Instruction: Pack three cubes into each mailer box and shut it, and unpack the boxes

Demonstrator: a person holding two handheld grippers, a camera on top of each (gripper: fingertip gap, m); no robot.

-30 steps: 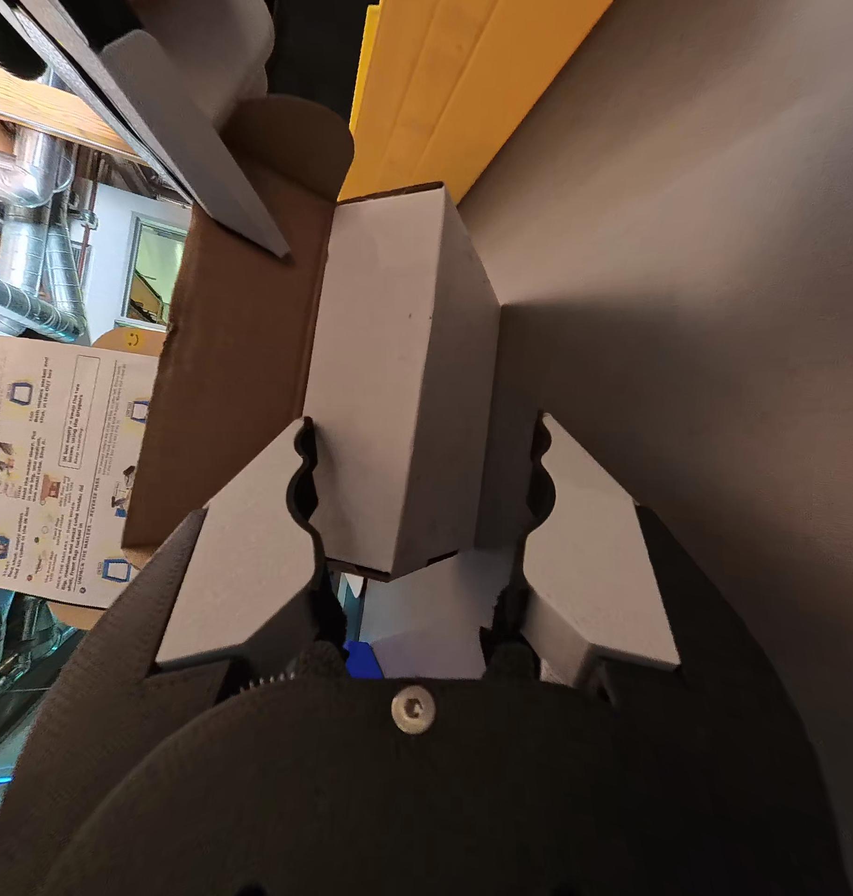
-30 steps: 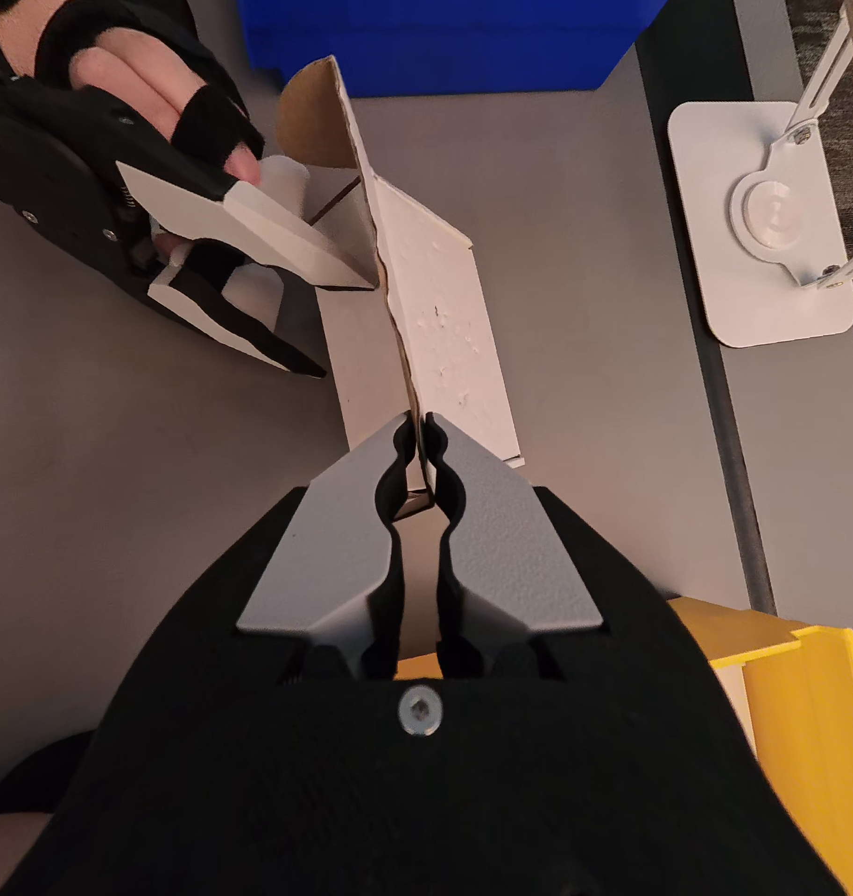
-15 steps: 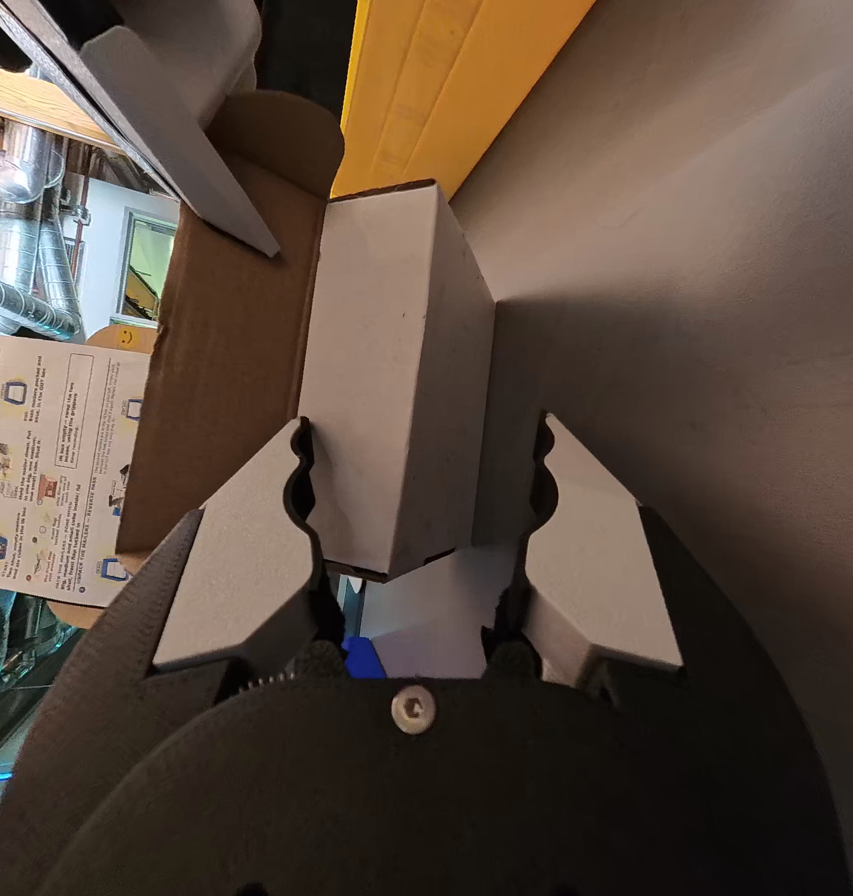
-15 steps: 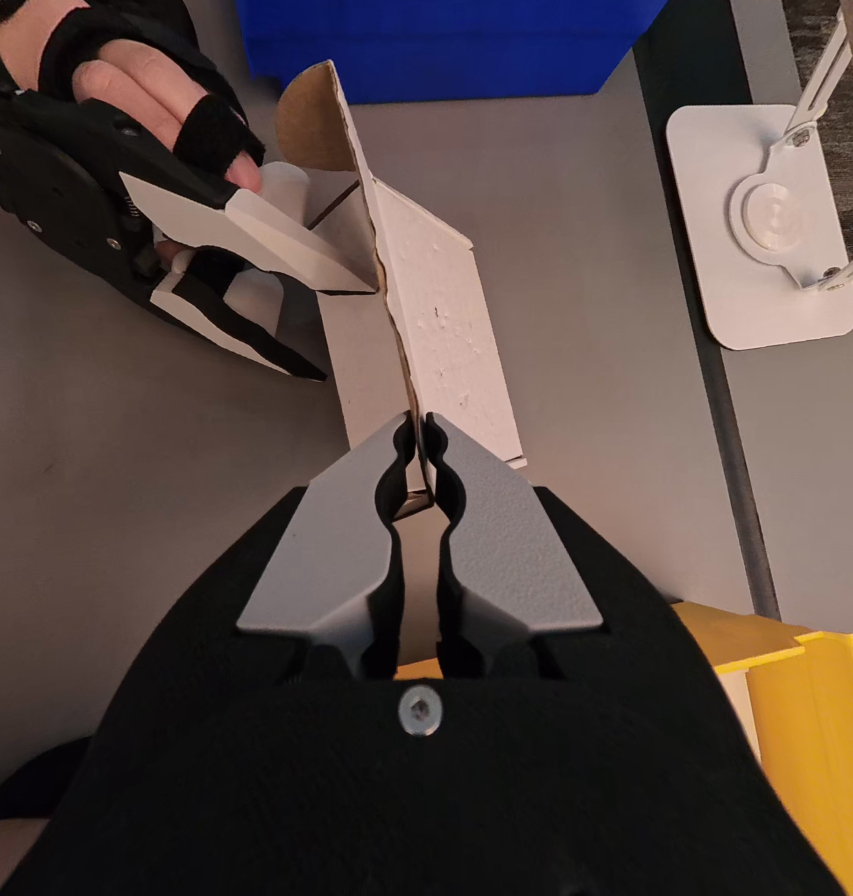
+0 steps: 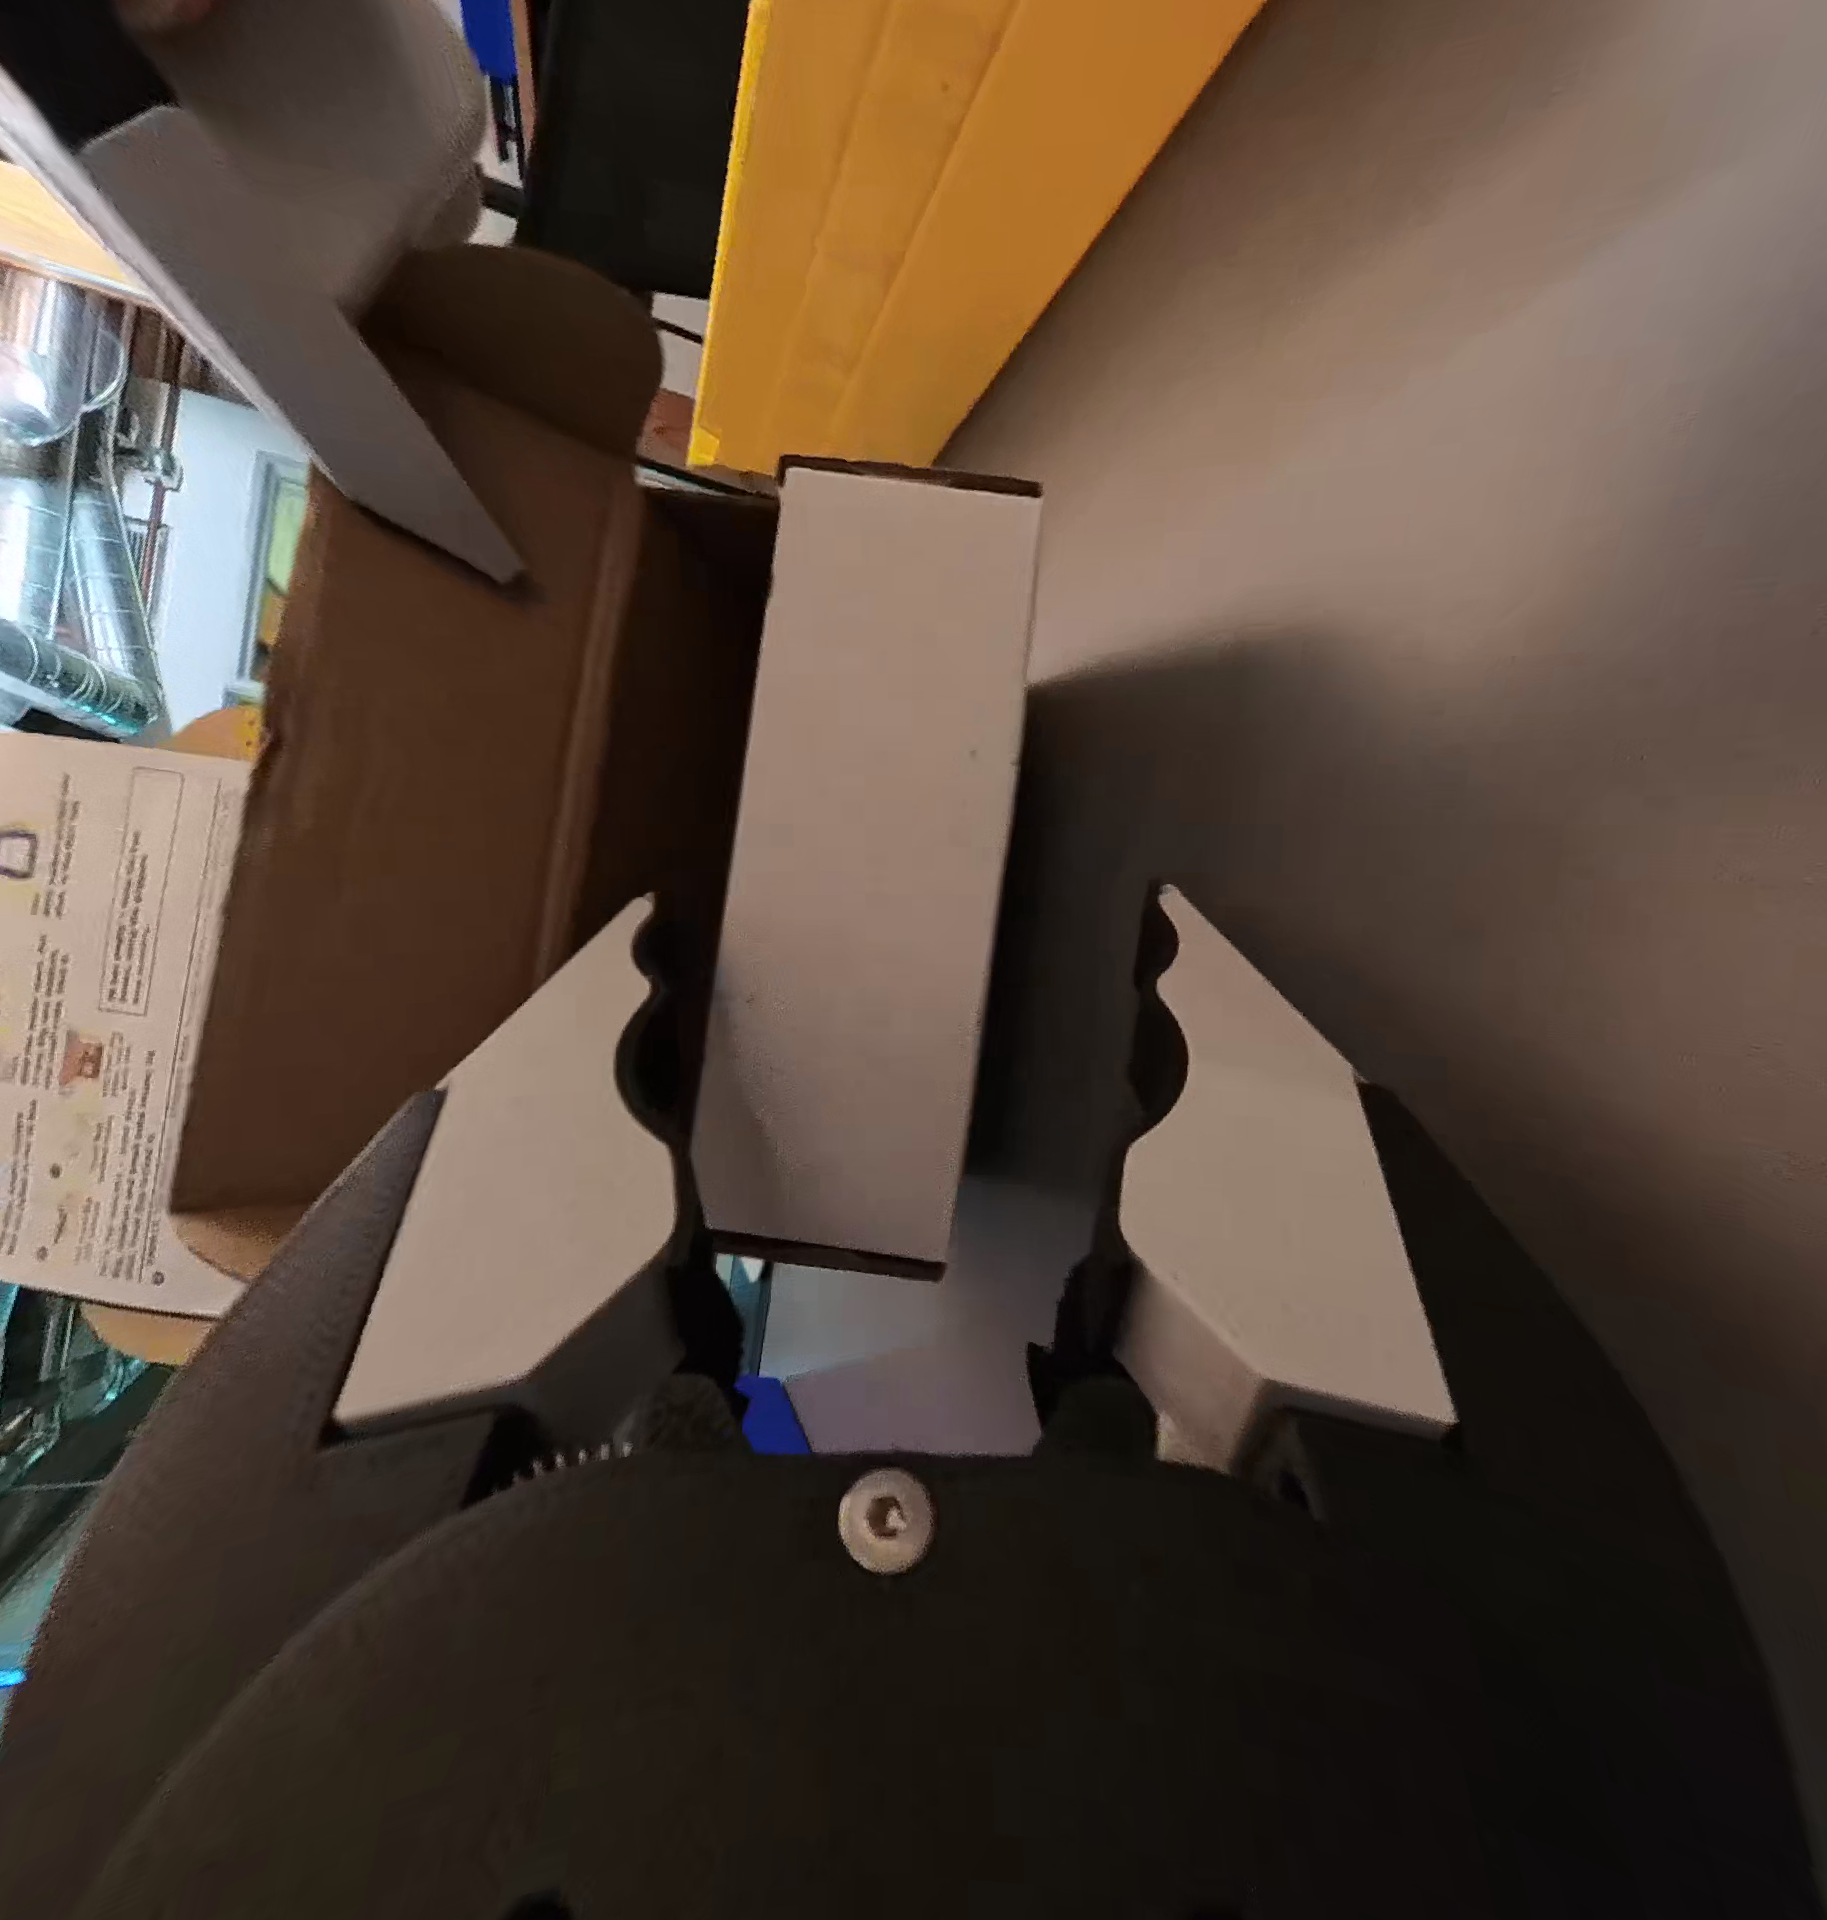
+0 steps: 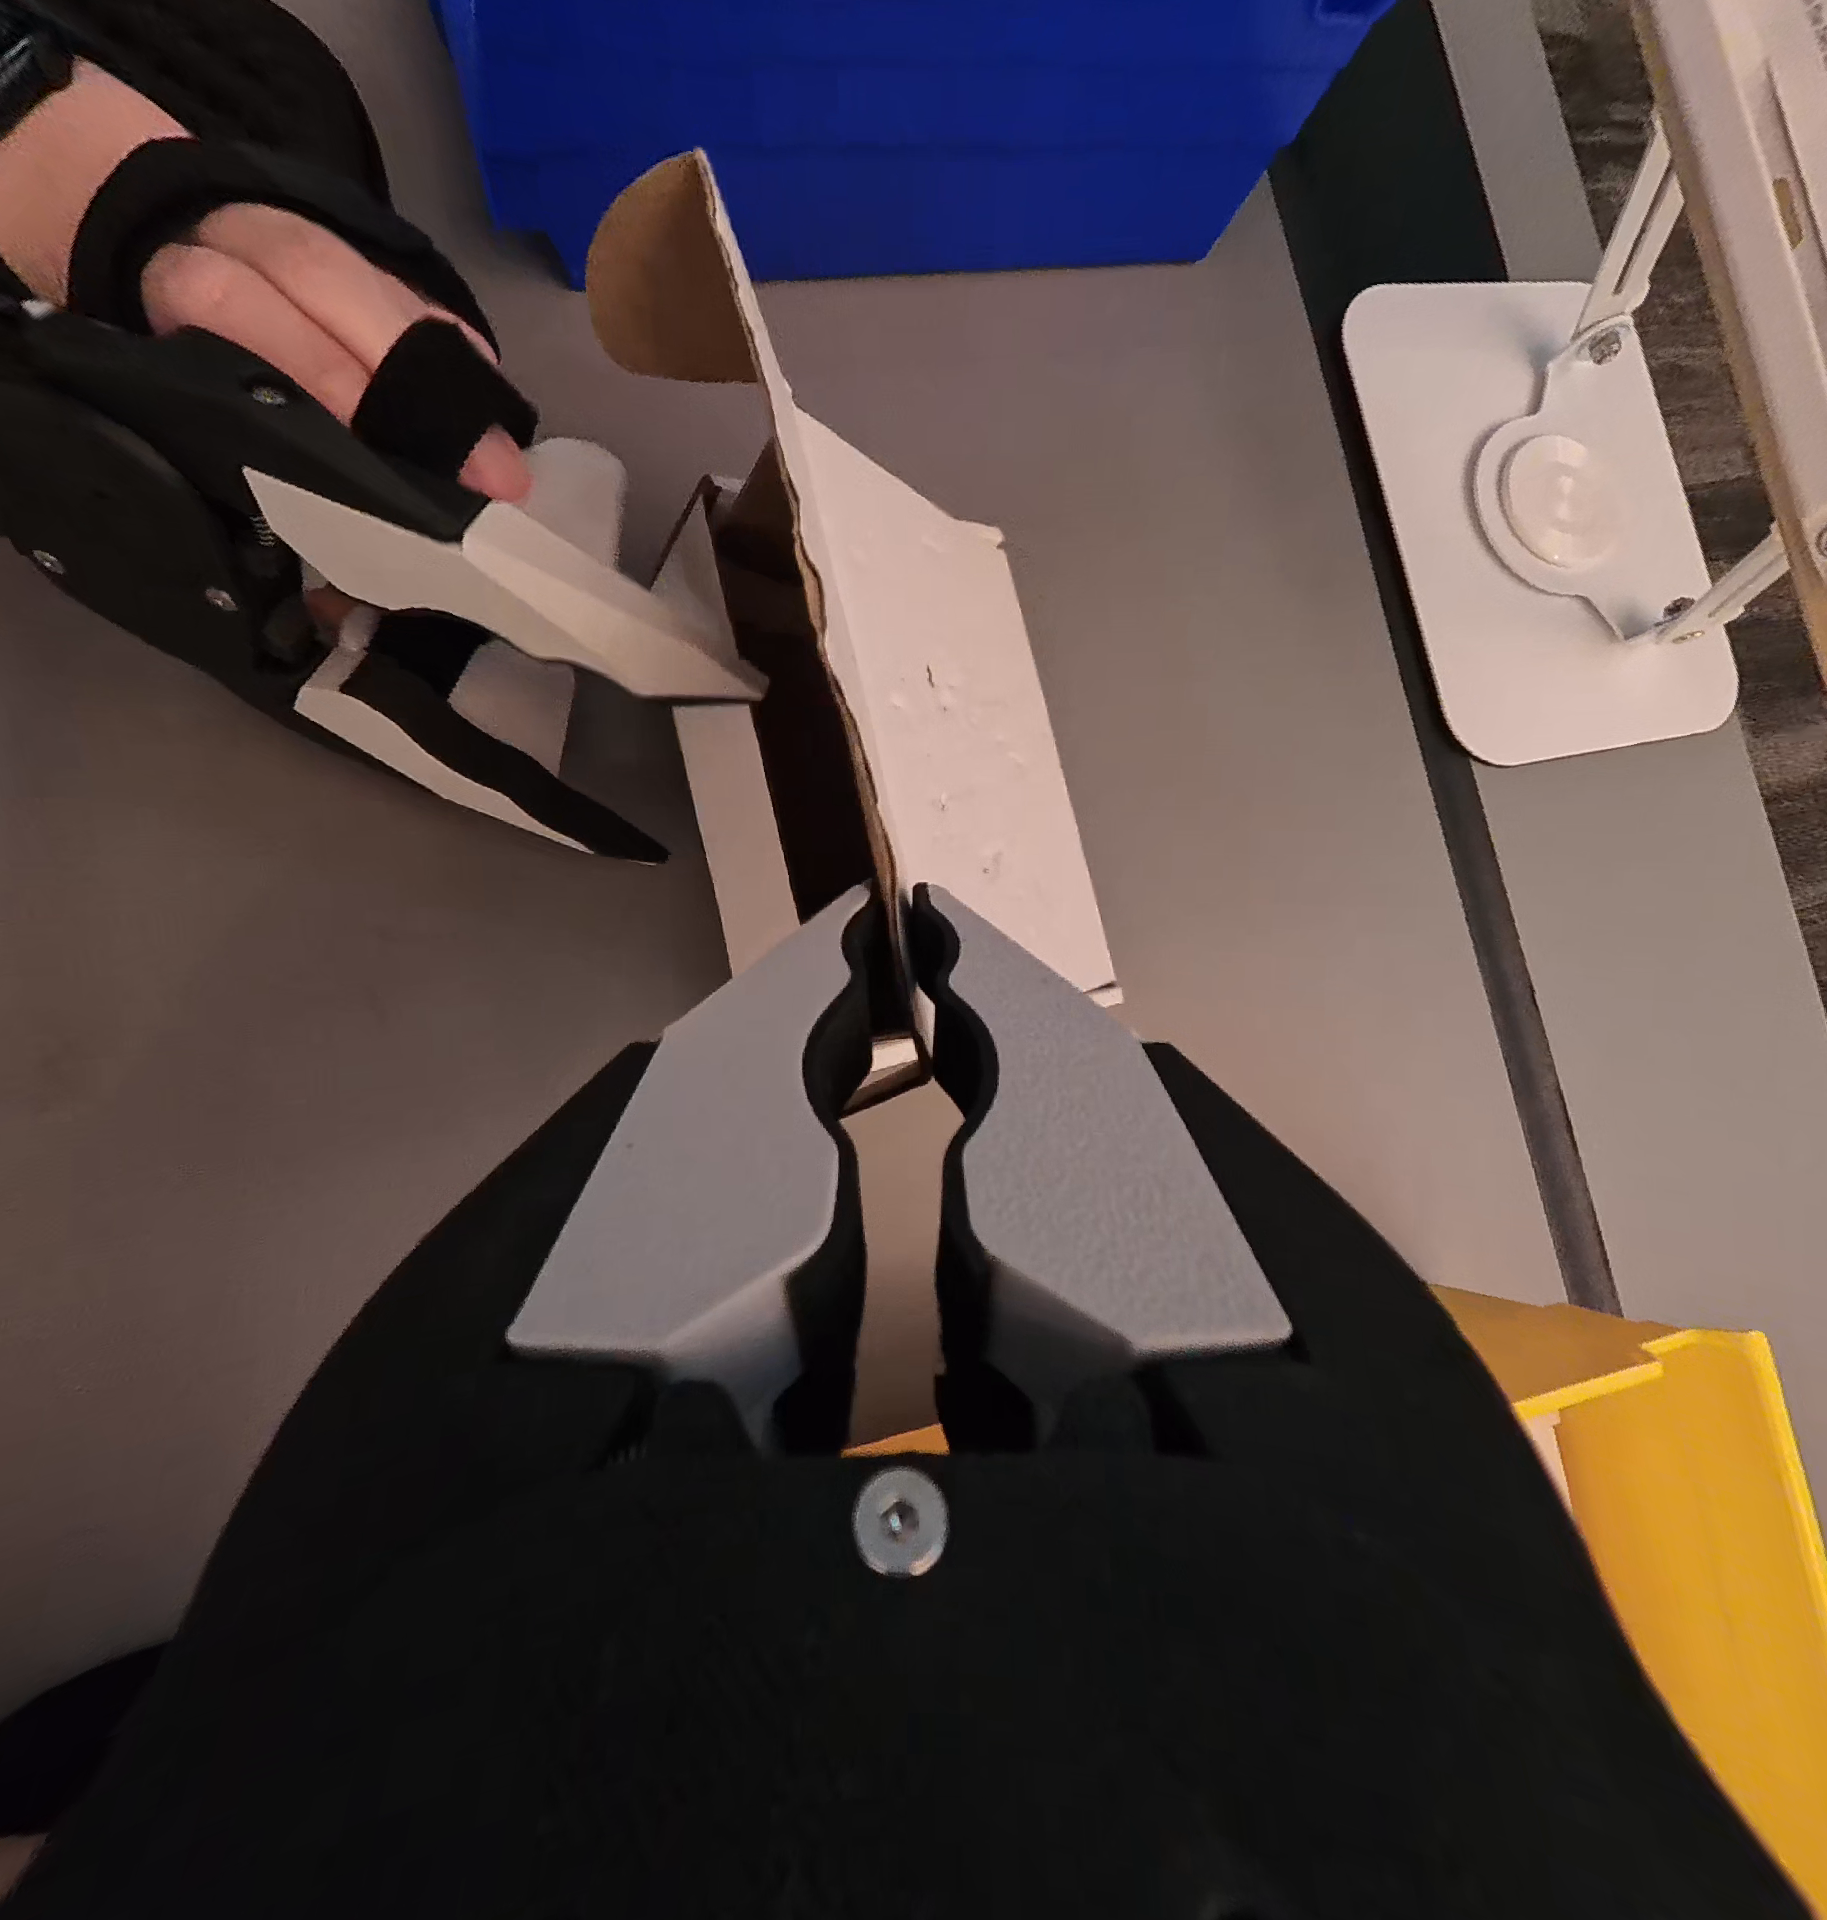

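Observation:
A white mailer box with a brown inside stands on the grey table. My right gripper is shut on the near edge of its raised lid. My left gripper is open and straddles the box's white side wall without clamping it. In the right wrist view the left gripper sits at the box's left side, held by a gloved hand. The brown lid inside shows in the left wrist view, with a right gripper finger on it. The box interior is dark and no cubes show.
A blue bin stands behind the box. A yellow bin is at the near right and also shows in the left wrist view. A white stand base sits at the table's right edge. A printed sheet hangs at left.
The lid has swung further away from the side wall, so a dark gap into the box now shows. The left gripper has turned a little and stays open around the wall.

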